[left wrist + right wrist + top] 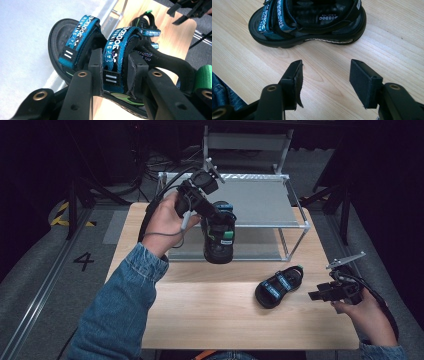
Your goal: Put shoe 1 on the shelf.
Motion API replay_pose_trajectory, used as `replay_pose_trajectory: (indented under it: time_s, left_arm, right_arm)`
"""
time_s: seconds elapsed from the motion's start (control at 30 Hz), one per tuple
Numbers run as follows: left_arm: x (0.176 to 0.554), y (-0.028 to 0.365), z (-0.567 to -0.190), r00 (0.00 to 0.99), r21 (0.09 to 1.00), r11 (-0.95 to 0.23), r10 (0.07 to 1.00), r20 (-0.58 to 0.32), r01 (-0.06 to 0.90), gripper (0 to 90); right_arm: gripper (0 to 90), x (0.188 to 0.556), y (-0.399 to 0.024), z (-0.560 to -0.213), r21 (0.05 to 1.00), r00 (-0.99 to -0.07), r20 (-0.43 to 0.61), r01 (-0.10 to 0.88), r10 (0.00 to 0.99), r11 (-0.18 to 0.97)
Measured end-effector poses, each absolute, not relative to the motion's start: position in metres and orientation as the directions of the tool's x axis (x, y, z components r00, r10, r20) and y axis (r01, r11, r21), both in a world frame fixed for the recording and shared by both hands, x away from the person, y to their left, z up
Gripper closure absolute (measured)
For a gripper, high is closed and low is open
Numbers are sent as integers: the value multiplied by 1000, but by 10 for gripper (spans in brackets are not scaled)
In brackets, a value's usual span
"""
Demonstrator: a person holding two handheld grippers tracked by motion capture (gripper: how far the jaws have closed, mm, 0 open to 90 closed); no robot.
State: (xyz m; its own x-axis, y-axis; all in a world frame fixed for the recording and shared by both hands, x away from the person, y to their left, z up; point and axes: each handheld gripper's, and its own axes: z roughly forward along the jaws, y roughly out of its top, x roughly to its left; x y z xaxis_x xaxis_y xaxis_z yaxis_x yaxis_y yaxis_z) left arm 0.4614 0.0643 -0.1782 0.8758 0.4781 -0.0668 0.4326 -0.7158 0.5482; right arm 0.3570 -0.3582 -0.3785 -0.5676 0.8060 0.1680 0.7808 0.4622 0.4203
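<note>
The left tool (215,212) is clenched on a black sandal (219,237) — in the left gripper view its two pads pinch the rear blue strap (115,50), the one printed with white lettering, with the front strap (80,37) just beyond the tips. In the high view this sandal hangs from the tool in the air, in front of the metal shoe rack (260,202) and level with its lower shelf, clear of the wooden surface (215,315).

The right tool (320,295) is released, its jaws spread wide with bare wood between them. The second sandal (279,286) lies flat on the surface, near the rack's right front leg — just beyond the right tool's tips in the right gripper view (307,22), not touching them.
</note>
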Motion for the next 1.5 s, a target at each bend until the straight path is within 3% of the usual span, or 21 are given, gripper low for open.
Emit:
replay_pose_trajectory:
  time_s: [0.43, 1.0, 1.5]
  left_arm:
    - [498, 63, -173, 855, 566, -688, 514, -61, 454, 697]
    - [548, 44, -193, 874, 558, -703, 478, -88, 440, 696]
    - [577, 50, -211, 834, 513, -693, 544, -87, 506, 687]
  right_arm:
    - [449, 359, -360, -381, 417, -569, 177, 783, 803, 462]
    - [449, 355, -365, -381, 422, -561, 180, 786, 808, 452]
    - [448, 352, -367, -383, 418, -557, 176, 789, 812, 451]
